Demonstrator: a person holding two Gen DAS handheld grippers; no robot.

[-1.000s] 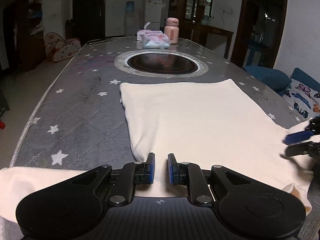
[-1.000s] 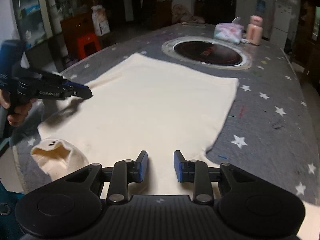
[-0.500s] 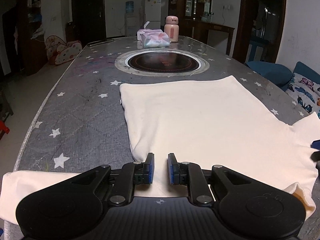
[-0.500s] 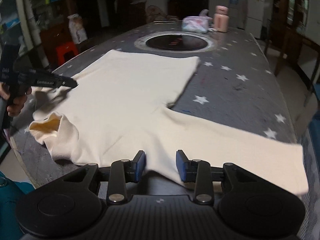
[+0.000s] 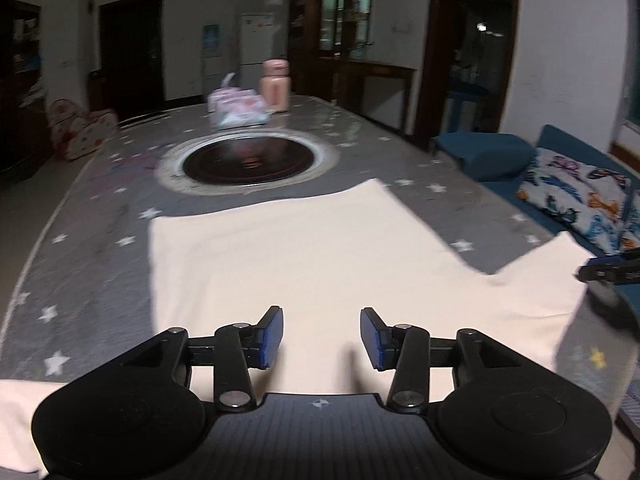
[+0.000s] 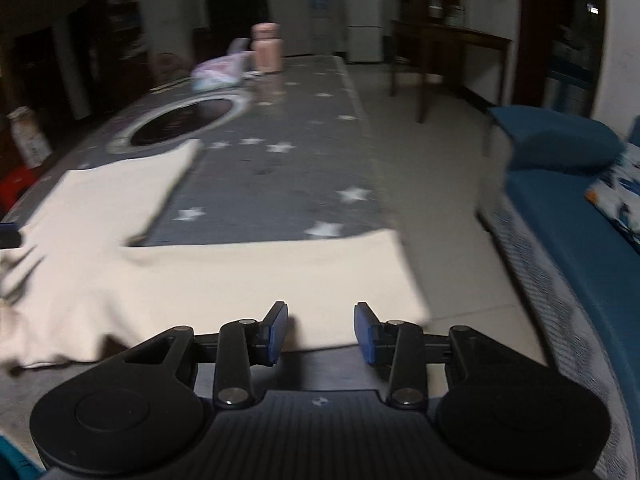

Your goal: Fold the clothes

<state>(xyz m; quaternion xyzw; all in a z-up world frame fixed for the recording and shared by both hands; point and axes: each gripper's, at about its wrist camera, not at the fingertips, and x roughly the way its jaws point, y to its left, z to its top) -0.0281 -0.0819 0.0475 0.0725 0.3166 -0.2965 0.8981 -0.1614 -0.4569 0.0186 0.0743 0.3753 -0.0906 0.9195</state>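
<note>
A cream long-sleeved top (image 5: 320, 256) lies flat on the grey star-patterned table (image 5: 96, 248). My left gripper (image 5: 321, 338) is open and empty, just above the garment's near edge. In the right wrist view the top's right sleeve (image 6: 272, 276) stretches across the table's corner, its cuff hanging past the edge. My right gripper (image 6: 321, 333) is open and empty, just short of that sleeve's near edge. The right gripper also shows at the far right of the left wrist view (image 5: 612, 272).
A round black hotplate (image 5: 248, 158) is set in the table beyond the top. A pink bottle (image 5: 275, 86) and a tissue pack (image 5: 238, 110) stand at the far end. A blue sofa with a patterned pillow (image 5: 576, 196) is to the right.
My left gripper has opened wide and shifted right along the top's near edge. My right gripper has swung right, from the garment's body to the right sleeve, and opened wider.
</note>
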